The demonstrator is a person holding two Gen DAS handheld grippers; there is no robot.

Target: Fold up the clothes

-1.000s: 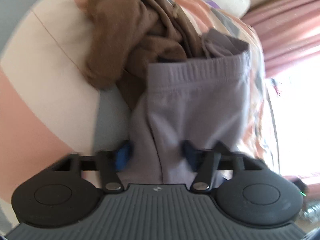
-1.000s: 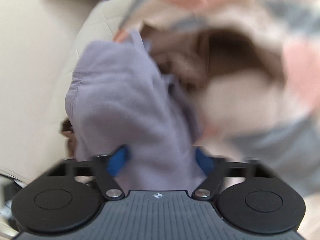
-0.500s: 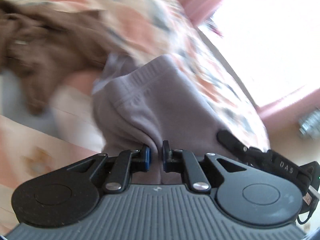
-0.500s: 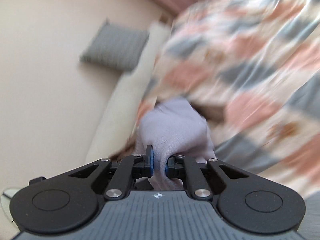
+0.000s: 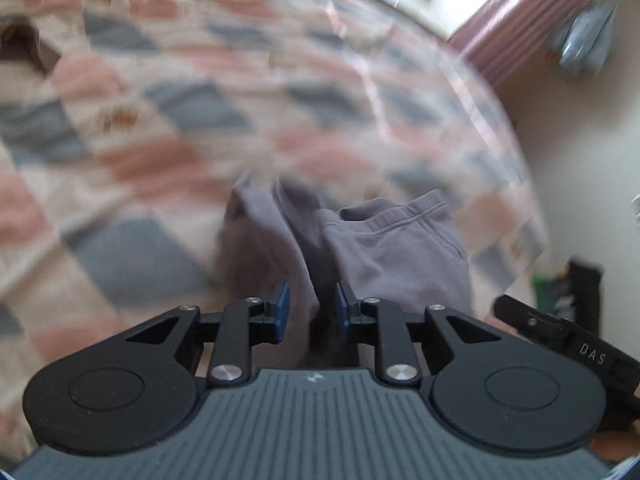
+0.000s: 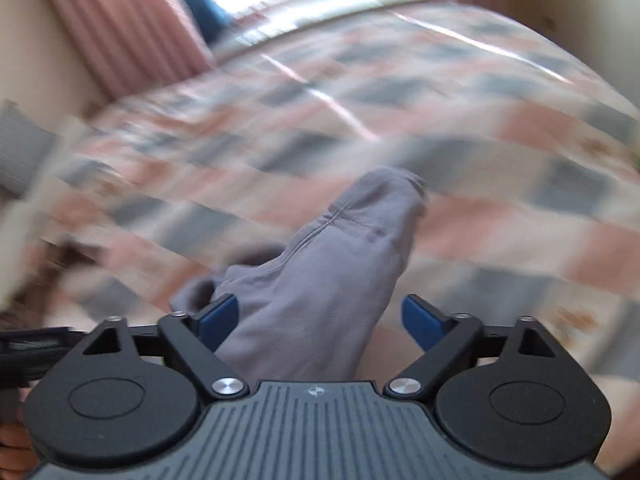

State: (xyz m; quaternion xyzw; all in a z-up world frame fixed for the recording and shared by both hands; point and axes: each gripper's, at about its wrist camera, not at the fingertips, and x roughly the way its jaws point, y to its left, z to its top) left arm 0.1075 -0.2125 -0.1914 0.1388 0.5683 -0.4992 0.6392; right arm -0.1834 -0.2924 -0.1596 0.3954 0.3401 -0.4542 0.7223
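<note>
Left tongs (image 5: pixel 310 312): narrow, fabric between | right tongs (image 6: pixel 320 320): wide | lilac garment (image 6: pixel 332 280) on bedspread (image 6: pixel 500 220)

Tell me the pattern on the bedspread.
Blocks of pink, grey and cream on the bedspread; clearest in the right wrist view.

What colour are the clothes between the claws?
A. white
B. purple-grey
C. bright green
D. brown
B: the garment that runs out between the blue pads of the right claw is a soft purple-grey, and the left claw has the same purple-grey cloth between its pads.
</note>
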